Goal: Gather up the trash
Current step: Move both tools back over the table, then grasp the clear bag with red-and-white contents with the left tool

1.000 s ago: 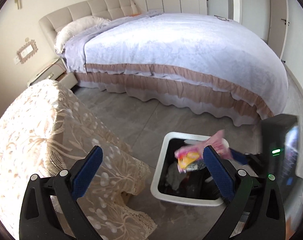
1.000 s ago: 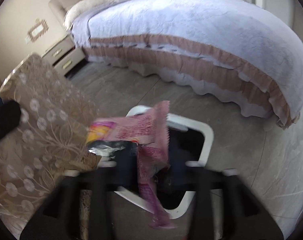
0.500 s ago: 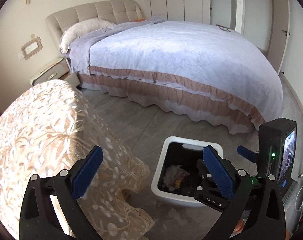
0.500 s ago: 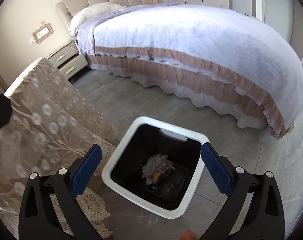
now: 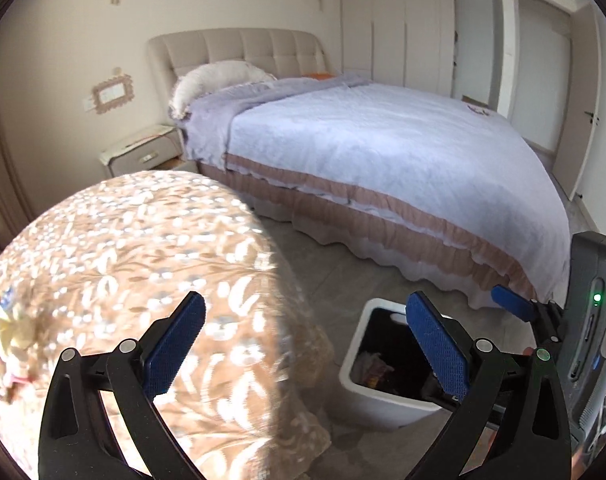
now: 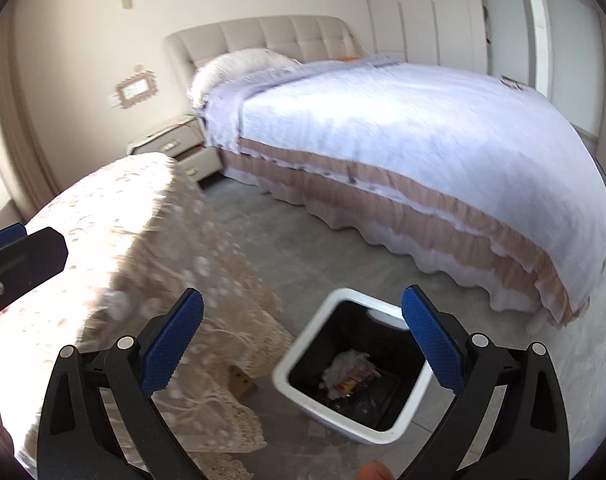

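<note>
- Now the right gripper (image 6: 302, 330) gapes wide, its jaws having just opened fully, with nothing between them.
- Left gripper (image 5: 306, 330) likewise wide and empty.
- Trash (image 6: 349, 372) lies in the bin (image 6: 281, 374) below.

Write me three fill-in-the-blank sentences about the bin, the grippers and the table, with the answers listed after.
1. The trash lies inside the white ____.
2. The right gripper has jaws that stand ____, with nothing between them.
3. The table beside the bin is covered by a lace ____.
4. The left gripper holds ____.

Answers: bin; open; cloth; nothing
</note>
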A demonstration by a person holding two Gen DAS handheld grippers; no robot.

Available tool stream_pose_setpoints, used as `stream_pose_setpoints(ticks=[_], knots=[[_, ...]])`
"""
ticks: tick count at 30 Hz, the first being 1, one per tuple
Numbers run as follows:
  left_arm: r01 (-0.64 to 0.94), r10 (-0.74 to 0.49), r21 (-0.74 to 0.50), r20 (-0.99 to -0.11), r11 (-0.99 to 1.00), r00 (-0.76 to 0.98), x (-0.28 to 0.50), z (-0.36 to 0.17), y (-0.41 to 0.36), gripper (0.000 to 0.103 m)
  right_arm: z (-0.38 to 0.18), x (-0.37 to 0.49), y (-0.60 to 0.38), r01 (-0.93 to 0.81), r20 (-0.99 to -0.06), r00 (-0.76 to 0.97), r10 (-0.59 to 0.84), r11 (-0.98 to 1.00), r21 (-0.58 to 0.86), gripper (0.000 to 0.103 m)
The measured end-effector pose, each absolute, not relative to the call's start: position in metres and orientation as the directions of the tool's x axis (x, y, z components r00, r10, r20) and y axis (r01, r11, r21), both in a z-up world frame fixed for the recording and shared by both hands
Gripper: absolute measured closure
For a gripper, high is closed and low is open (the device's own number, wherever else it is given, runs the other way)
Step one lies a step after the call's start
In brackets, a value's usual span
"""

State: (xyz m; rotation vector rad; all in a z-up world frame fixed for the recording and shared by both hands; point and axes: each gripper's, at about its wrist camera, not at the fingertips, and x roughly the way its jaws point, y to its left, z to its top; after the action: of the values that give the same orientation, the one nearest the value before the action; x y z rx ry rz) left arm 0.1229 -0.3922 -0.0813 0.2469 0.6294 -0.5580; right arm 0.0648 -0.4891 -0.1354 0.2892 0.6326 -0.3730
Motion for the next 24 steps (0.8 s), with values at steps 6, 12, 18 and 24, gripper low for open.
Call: stream_pose_setpoints(ticks=[6, 12, 18, 24], knots=[[0.481, -0.375, 0.031, -0.584, 0.876, 0.72, 0.123, -0.066, -0.332, 0.005, -0.11, 0.073, -0.446, 0.333, -0.579, 0.79, -0.204, 0.935, 0.125, 0.004], [0.384, -0.314, 0.011, -0.554, 0.923, 0.771, 0.124, -0.053, -0.268, 0.005, -0.088, 0.077, -0.394, 0.222, -0.531, 0.835, -0.143, 0.971, 0.088, 0.004], [0.253, -0.219, -0.014, -0.545, 0.967, 0.809, 0.131, -0.052, -0.199, 0.005, -0.072, 0.086, -0.339, 0.12, -0.504, 0.859, -0.095, 0.993, 0.018, 0.004], [0.123, -0.14, -0.068, -0.568, 0.99, 0.811, 0.143, -0.061, -0.131, 0.005, -0.064, 0.103, -0.287, 0.011, -0.502, 0.865, -0.013, 1.0, -0.009, 0.004]])
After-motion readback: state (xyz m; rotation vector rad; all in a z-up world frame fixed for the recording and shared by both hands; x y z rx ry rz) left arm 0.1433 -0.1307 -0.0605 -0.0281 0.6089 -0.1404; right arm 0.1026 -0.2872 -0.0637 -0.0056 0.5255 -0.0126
